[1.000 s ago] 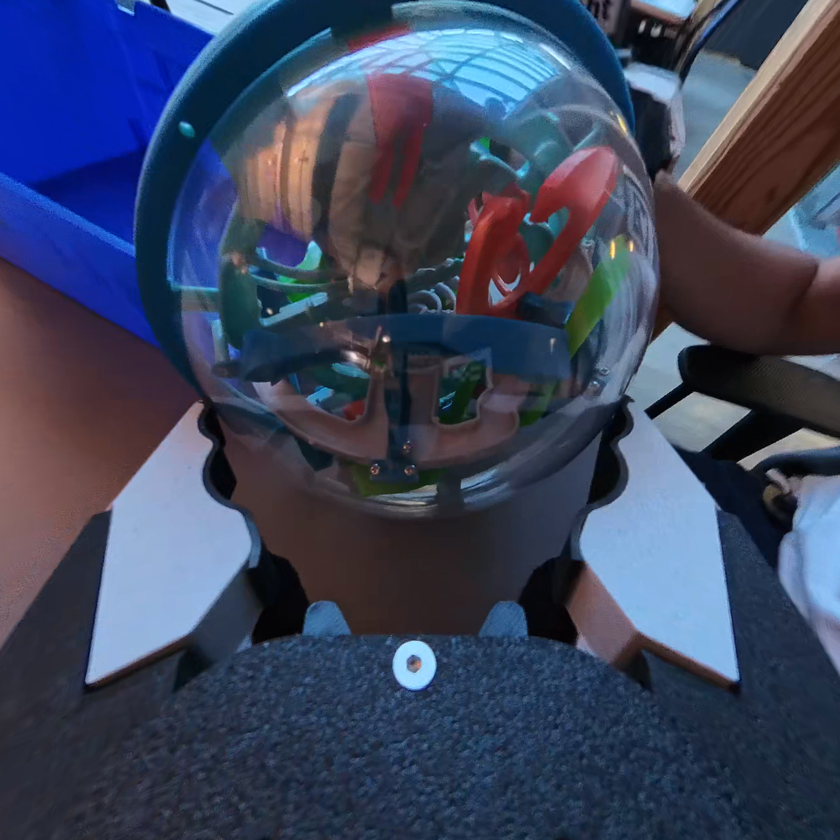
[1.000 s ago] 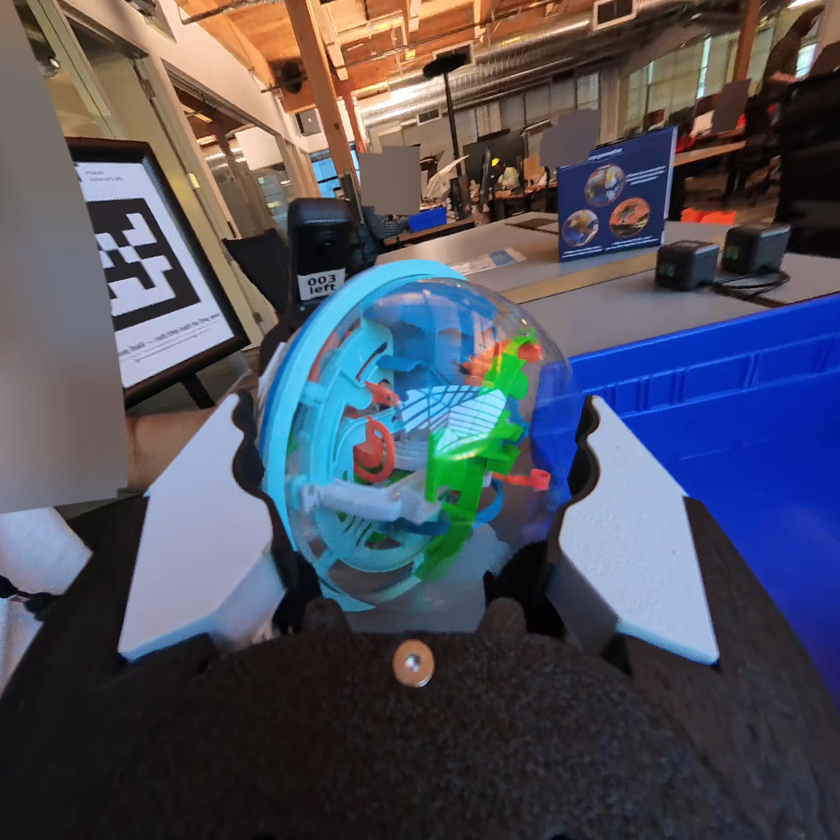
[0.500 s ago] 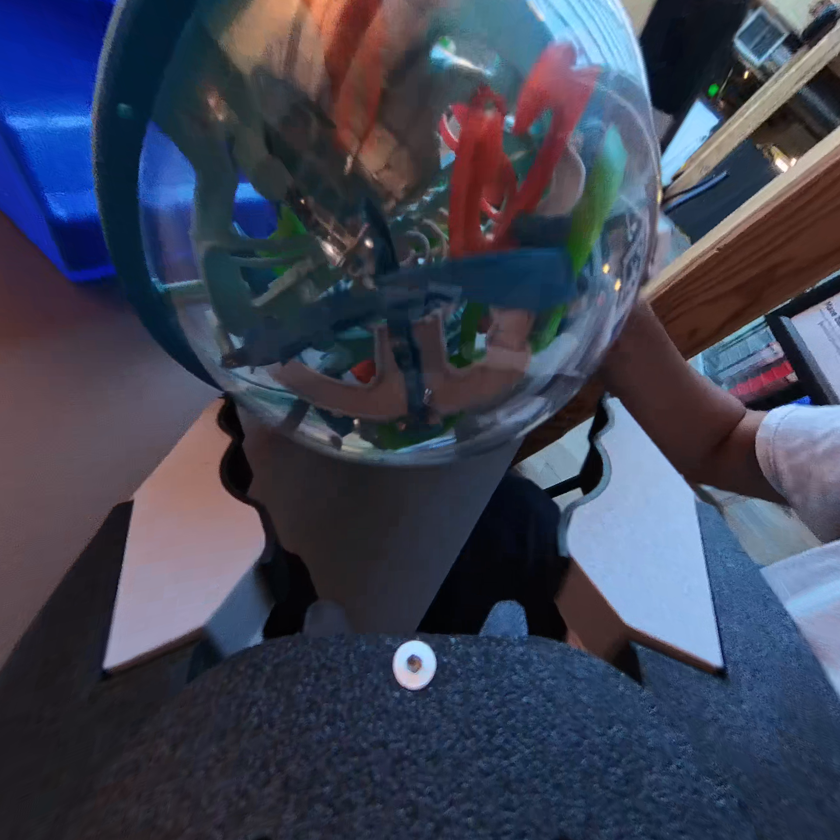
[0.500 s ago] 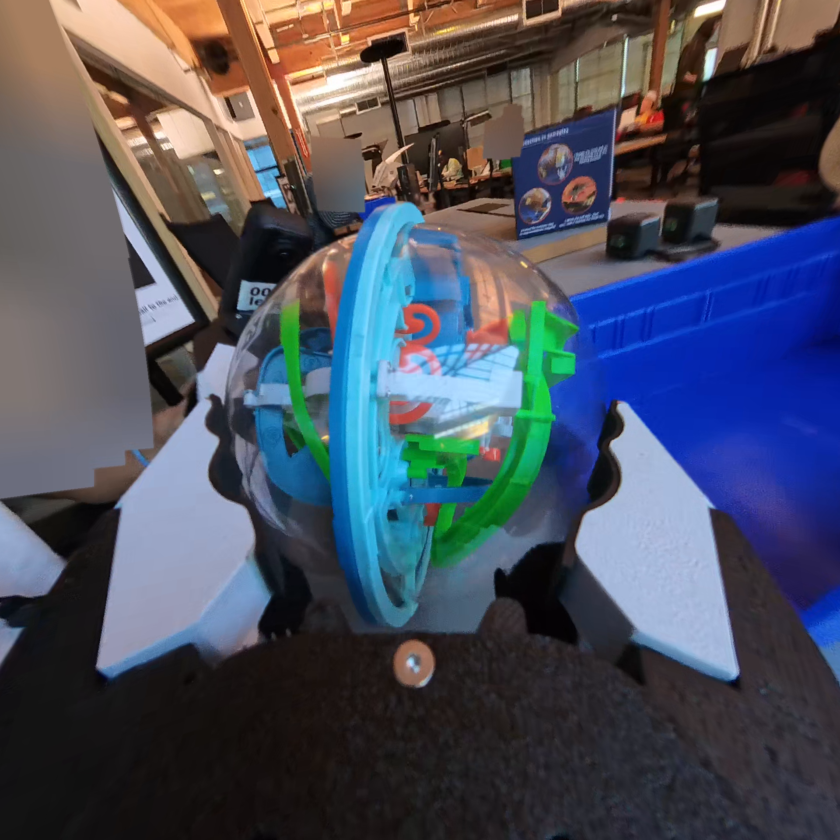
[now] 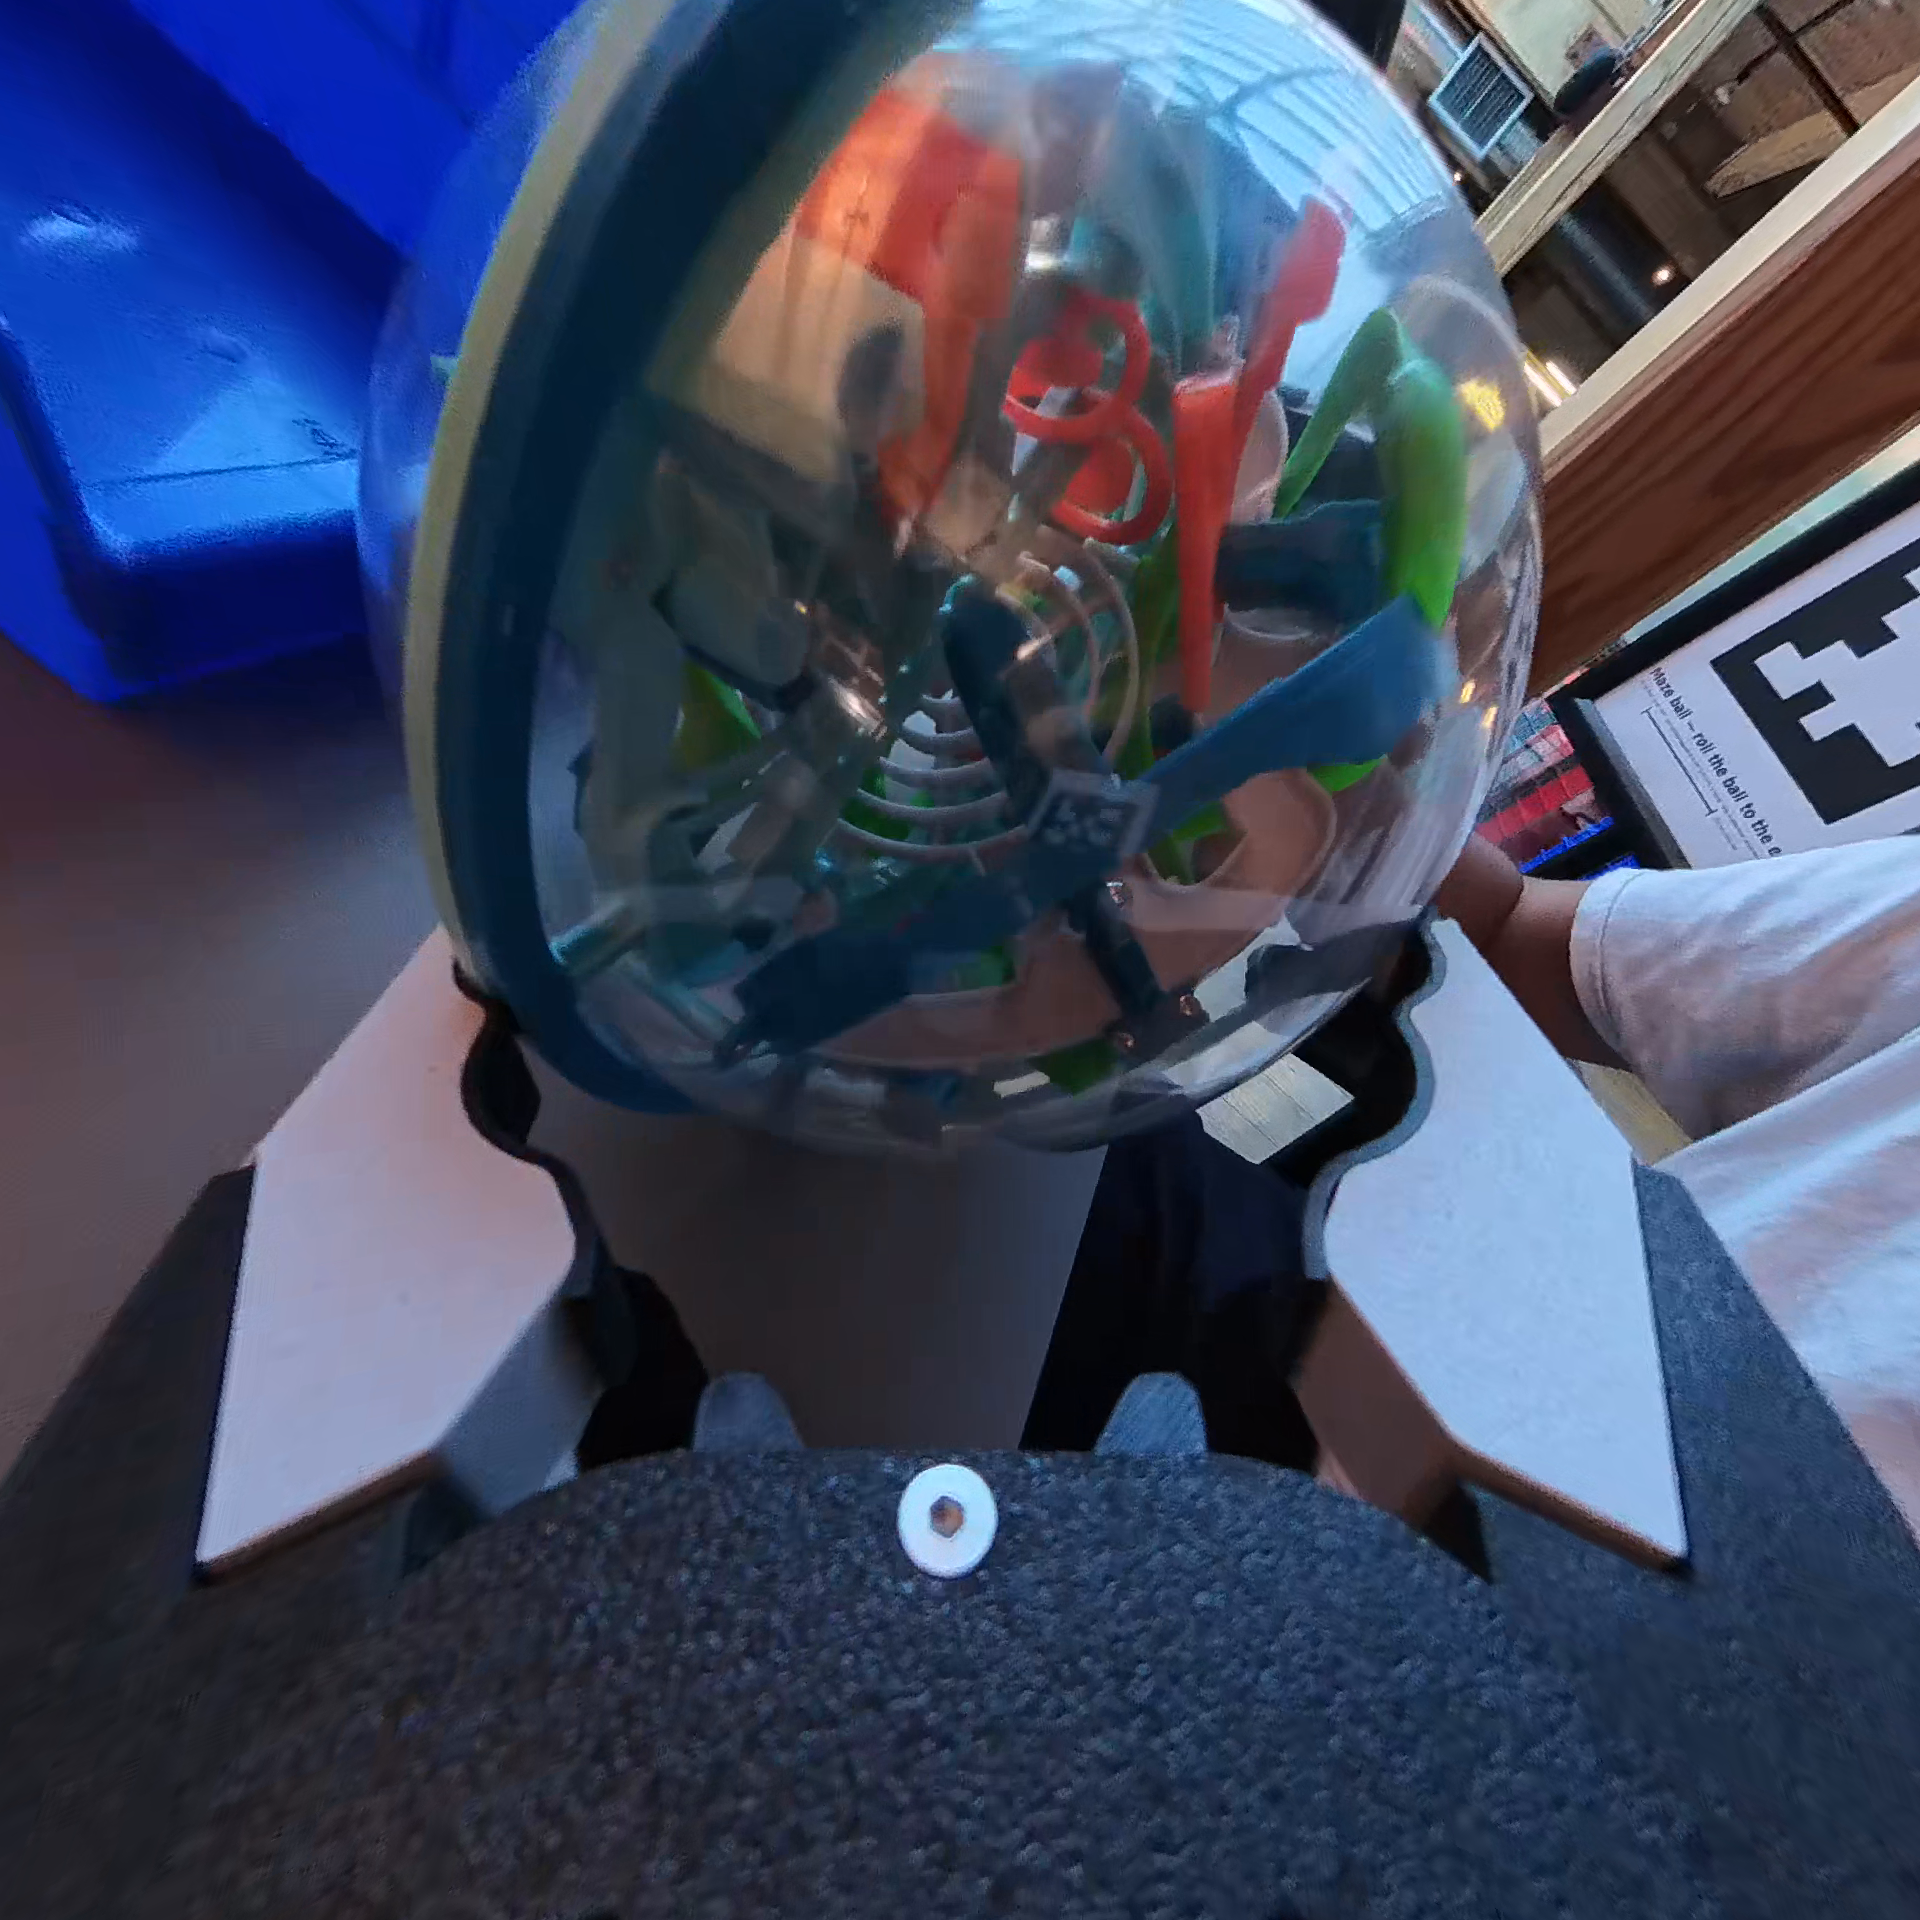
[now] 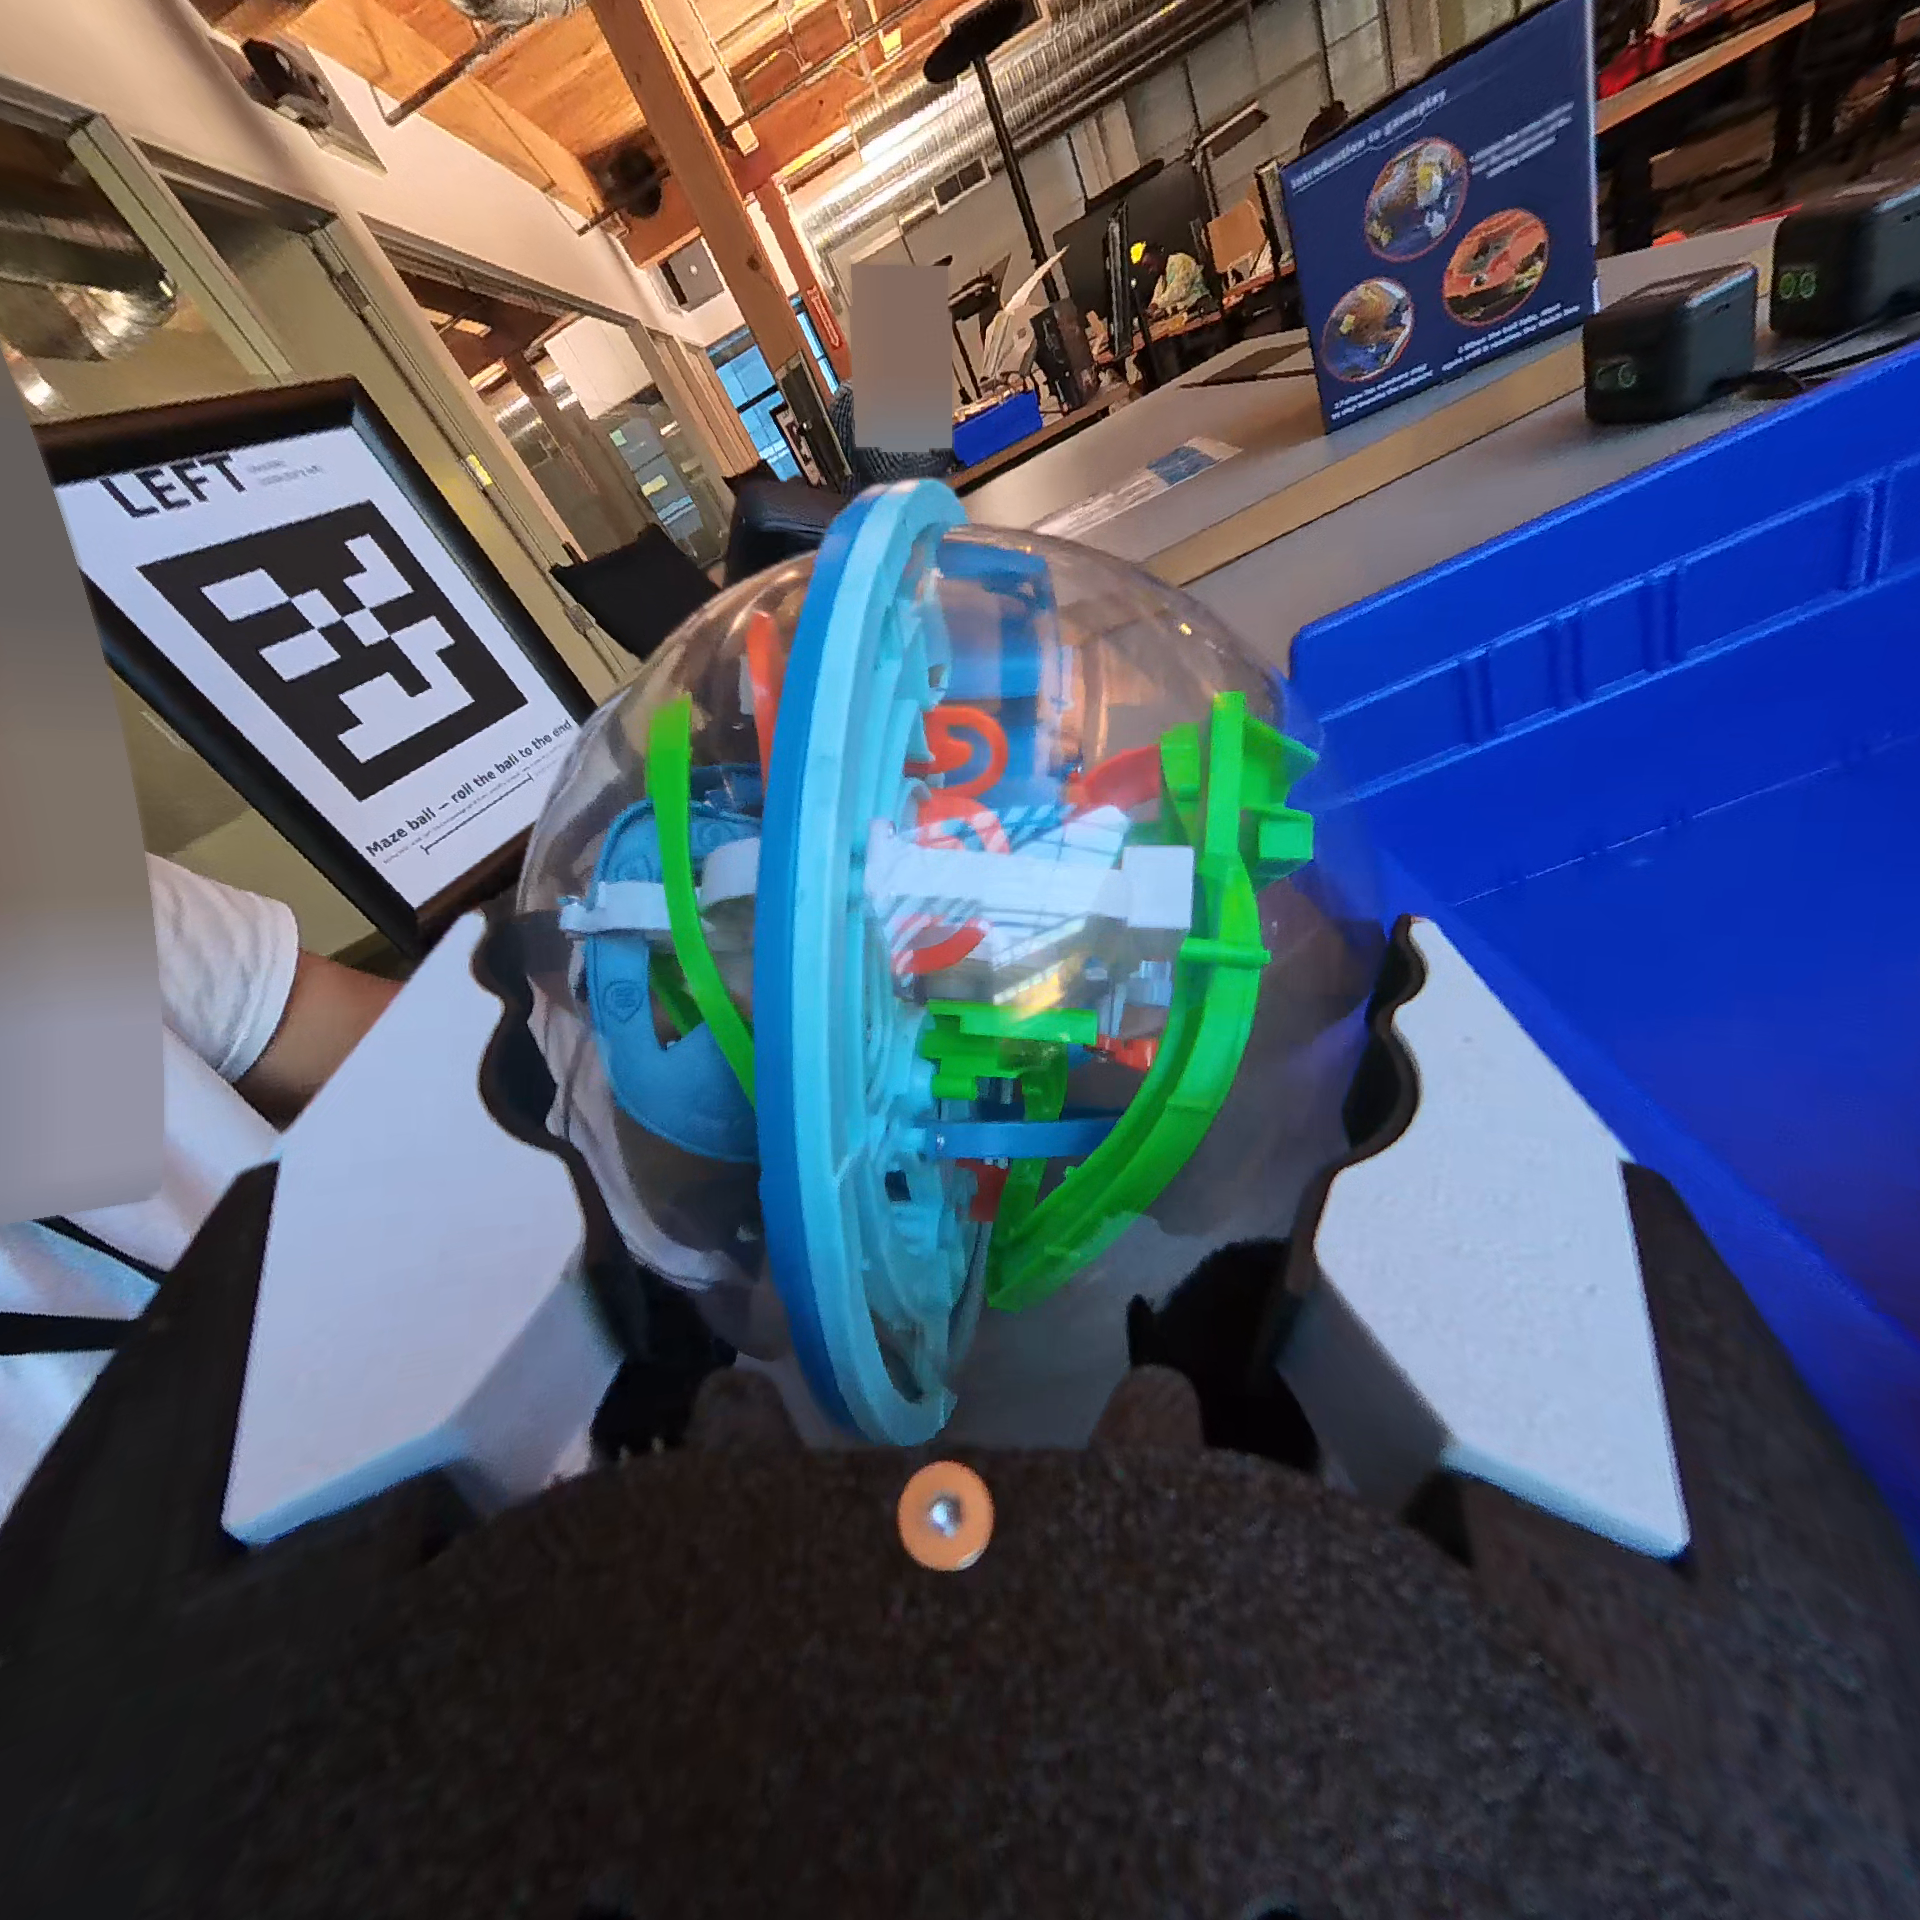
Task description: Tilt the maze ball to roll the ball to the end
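The clear plastic maze ball with its blue equatorial ring and red, green and white inner tracks [image 6: 925,997] was held off the bench between the two pairs of tongs. The right tongs [image 6: 940,1049] were clamped on it, black scalloped pads pressed to the shell on either side, the blue ring standing nearly upright and edge-on between the fingers. The left tongs [image 5: 945,1049] were spread wide under the sphere [image 5: 956,582]. The left-hand pad met the ring's lower edge and the right-hand pad sat against the shell's lower curve — whether this was a firm clamp or a mere cradle could not be told from the view.

In my judgement, two holds on opposite sides allowed fine control of tilt in any direction, and the ring's upright set suggested a tilt in progress. The small rolling ball inside could not be picked out among reflections and blur, so progress along the track could not be judged.

Surface and room: a reddish-brown bench [image 5: 156,935] lay below and to the left of the left tongs. A large blue plastic bin [image 6: 1621,831] stood just right of the right tongs. A black-framed sign with a chequered marker [image 6: 312,665] stood to their left, beside a person's white sleeve [image 6: 223,966]. Beyond — an open workshop with timber beams and grey worktops.
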The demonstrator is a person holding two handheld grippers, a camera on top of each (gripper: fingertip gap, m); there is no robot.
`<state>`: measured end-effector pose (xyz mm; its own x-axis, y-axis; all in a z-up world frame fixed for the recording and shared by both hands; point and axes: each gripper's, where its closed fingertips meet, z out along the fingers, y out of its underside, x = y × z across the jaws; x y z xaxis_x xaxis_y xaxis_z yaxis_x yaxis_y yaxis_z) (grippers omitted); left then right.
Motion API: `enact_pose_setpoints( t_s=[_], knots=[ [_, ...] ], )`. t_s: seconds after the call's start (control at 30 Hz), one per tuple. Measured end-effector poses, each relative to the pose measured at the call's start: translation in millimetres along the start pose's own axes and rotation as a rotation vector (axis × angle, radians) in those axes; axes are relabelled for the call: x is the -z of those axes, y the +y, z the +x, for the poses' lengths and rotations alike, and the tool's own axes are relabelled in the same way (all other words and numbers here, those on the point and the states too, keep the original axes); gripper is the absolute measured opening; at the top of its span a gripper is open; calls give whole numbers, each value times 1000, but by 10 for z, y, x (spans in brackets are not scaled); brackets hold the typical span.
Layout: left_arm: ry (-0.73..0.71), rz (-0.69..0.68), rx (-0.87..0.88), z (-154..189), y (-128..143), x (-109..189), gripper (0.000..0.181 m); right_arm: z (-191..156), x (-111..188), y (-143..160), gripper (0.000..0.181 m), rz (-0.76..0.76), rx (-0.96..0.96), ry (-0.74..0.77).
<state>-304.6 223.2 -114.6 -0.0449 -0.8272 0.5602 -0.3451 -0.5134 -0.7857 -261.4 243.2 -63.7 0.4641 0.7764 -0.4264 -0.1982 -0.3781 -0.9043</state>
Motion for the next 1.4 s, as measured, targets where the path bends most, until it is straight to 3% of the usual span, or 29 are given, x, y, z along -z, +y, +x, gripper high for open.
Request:
enact_pose_setpoints(
  t_s=[0.27, 1.1, 1.4],
  knots=[
    [106, -36, 83, 155, 180, -56, 157, -127, 5, -27, 153, -58, -14, 74],
    [269, -37, 319, 340, 199, -118, 156, -75, 42, -34, 153, -175, -264, 225],
    [161, -33, 300, 254, 140, -28, 155, -46, 55, 77, 153, -141, -337, 156]
  ],
)
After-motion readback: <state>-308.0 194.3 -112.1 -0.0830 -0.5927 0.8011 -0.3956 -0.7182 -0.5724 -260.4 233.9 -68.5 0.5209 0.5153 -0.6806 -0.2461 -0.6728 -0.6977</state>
